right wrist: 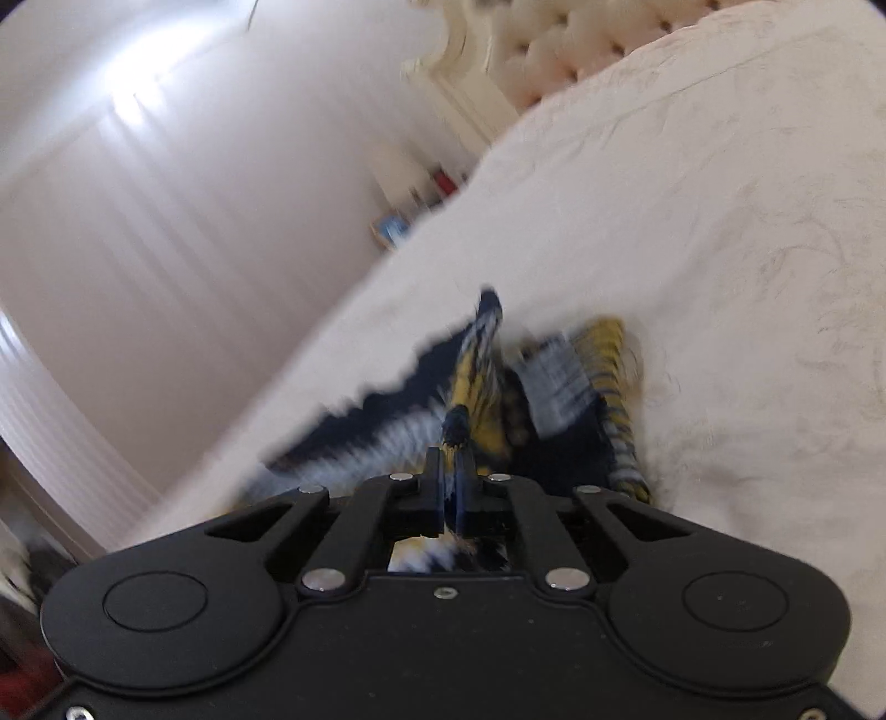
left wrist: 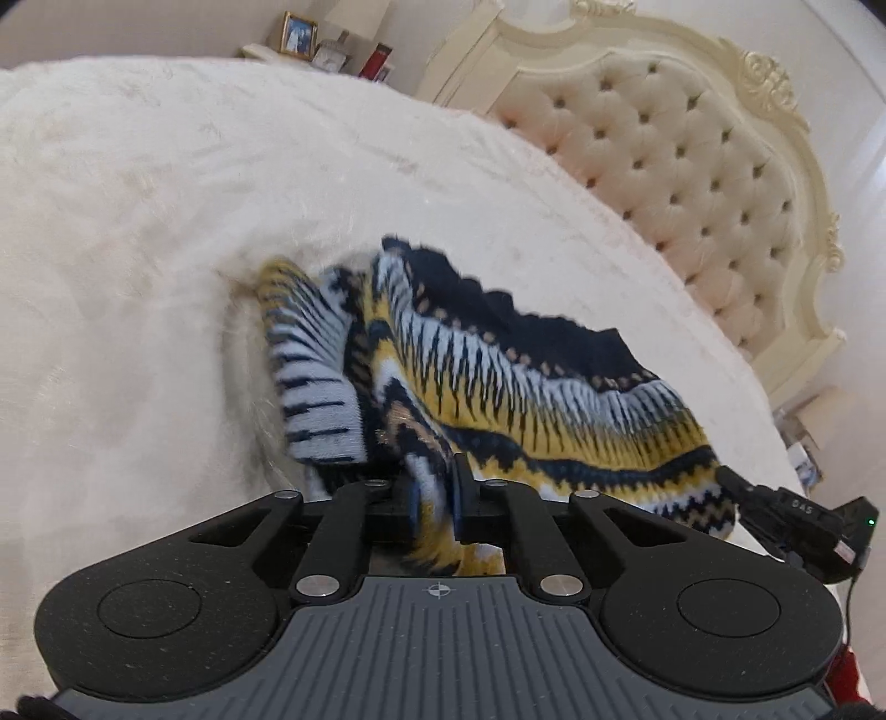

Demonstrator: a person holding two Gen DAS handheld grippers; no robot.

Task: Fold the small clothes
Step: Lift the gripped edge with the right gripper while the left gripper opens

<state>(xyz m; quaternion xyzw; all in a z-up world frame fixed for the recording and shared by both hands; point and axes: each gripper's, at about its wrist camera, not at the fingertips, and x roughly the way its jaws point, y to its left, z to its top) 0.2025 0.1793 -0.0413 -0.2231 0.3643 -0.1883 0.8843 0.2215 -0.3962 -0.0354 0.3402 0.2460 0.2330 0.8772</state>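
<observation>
A small knitted sweater (left wrist: 498,382) in navy, yellow and white zigzag stripes hangs over a cream fluffy bed cover (left wrist: 138,249). My left gripper (left wrist: 437,487) is shut on one edge of the sweater. My right gripper (left wrist: 731,482) shows at the right in the left wrist view, shut on the other end of that edge. The sweater stretches between them, with a sleeve (left wrist: 310,360) drooping at the left. In the right wrist view the right gripper (right wrist: 454,476) pinches a fold of the sweater (right wrist: 498,399), which is blurred by motion.
A cream tufted headboard (left wrist: 692,183) stands at the back right. A bedside shelf with picture frames (left wrist: 299,33) is at the far left. In the right wrist view, white curtains (right wrist: 138,249) hang beyond the bed's edge.
</observation>
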